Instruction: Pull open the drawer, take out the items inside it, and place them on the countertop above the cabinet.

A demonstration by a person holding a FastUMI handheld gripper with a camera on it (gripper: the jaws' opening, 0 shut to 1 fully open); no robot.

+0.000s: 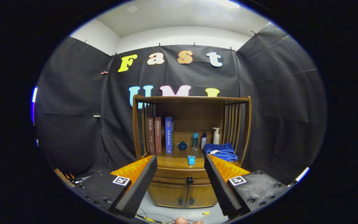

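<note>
Drawer [187, 176] front sits closed in the wooden cabinet [191, 130], a wide band under the countertop [176, 160] with a small dark knob [189, 180] at its centre. From my remote seat I see the gripper [180, 165] held well back from the cabinet, its two foam-padded fingers [141, 183] spread wide and holding nothing; the drawer and knob appear in the gap between them, beyond the tips.

Below the drawer are two cabinet doors [185, 196] with small dark handles near their meeting edge. On the countertop, a small blue cup [191, 160] stands close to the front edge. Further back, three books [161, 134] stand upright at the left, a dark blue lidded bowl [182, 145] sits just beside them, then a teal bottle [195, 140], a white bottle with a dark cap [203, 140] and a white pump bottle [216, 136]. A folded blue towel [221, 151] lies at the right.

Something pale, perhaps a fingertip [183, 221], shows beneath the fingers, though the view there is too cut off to be sure.
</note>
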